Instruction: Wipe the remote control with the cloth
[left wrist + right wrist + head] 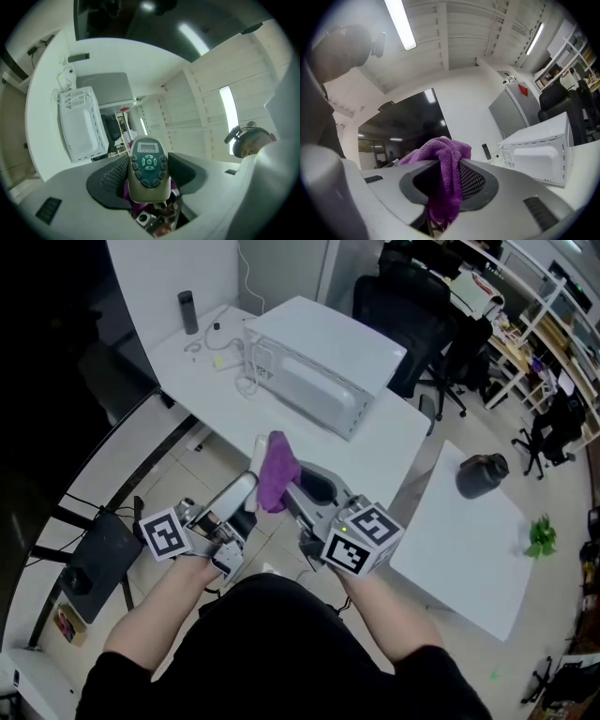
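In the left gripper view the grey remote control (149, 168) stands upright between the jaws, its screen and buttons facing the camera. My left gripper (149, 177) is shut on its lower end. In the head view the remote (255, 460) points up and away from the left gripper (242, 495), held in the air in front of the table. The purple cloth (277, 471) hangs bunched against the remote's right side. My right gripper (305, 487) is shut on the cloth (447, 171), which drapes over and between the jaws of the right gripper (449, 182).
A white microwave (314, 371) sits on the white table (394, 442) just beyond the grippers. A dark bottle (188, 311) and cables lie at the far left. A black office chair (412, 306) stands behind. A second table at the right bears a black object (482, 474).
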{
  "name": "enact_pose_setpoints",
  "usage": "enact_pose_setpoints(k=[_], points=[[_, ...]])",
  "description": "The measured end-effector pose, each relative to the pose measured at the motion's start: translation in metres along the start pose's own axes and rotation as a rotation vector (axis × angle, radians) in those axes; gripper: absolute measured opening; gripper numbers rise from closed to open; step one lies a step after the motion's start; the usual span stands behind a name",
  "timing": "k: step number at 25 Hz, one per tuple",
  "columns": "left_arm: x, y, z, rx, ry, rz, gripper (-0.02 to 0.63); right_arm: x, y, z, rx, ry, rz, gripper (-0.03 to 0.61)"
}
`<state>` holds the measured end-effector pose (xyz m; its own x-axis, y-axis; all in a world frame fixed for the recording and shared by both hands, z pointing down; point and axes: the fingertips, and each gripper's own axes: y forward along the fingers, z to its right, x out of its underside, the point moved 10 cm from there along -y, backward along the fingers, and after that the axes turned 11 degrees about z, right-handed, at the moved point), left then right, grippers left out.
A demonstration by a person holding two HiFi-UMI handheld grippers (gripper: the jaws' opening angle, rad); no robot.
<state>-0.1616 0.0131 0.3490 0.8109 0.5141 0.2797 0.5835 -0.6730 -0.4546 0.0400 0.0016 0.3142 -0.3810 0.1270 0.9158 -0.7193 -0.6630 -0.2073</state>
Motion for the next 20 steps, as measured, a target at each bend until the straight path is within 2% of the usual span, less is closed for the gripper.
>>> enact_pose_setpoints(k=[3, 6, 8, 13, 16, 20], points=[[0.01, -0.002, 0.001, 0.003, -0.006, -0.031, 0.256, -0.02, 0.0, 0.01, 0.029, -0.028, 0.04, 0.115], [0.009, -0.004, 0.0, 0.004, -0.013, -0.016, 0.256, -0.034, -0.004, 0.012, 0.03, -0.044, 0.079, 0.115], [0.001, -0.004, -0.001, 0.004, -0.014, 0.021, 0.256, -0.029, -0.01, 0.004, -0.005, -0.037, 0.066, 0.115], [-0.027, 0.003, 0.002, 0.018, 0.002, 0.101, 0.256, 0.011, -0.01, -0.028, -0.149, -0.045, -0.051, 0.115], [-0.022, 0.006, 0.006, 0.033, -0.005, 0.074, 0.256, 0.015, -0.005, -0.03, -0.159, -0.037, -0.064, 0.115], [-0.005, 0.001, 0.006, 0.026, -0.013, 0.008, 0.256, -0.004, -0.006, -0.016, -0.096, -0.052, -0.012, 0.115]])
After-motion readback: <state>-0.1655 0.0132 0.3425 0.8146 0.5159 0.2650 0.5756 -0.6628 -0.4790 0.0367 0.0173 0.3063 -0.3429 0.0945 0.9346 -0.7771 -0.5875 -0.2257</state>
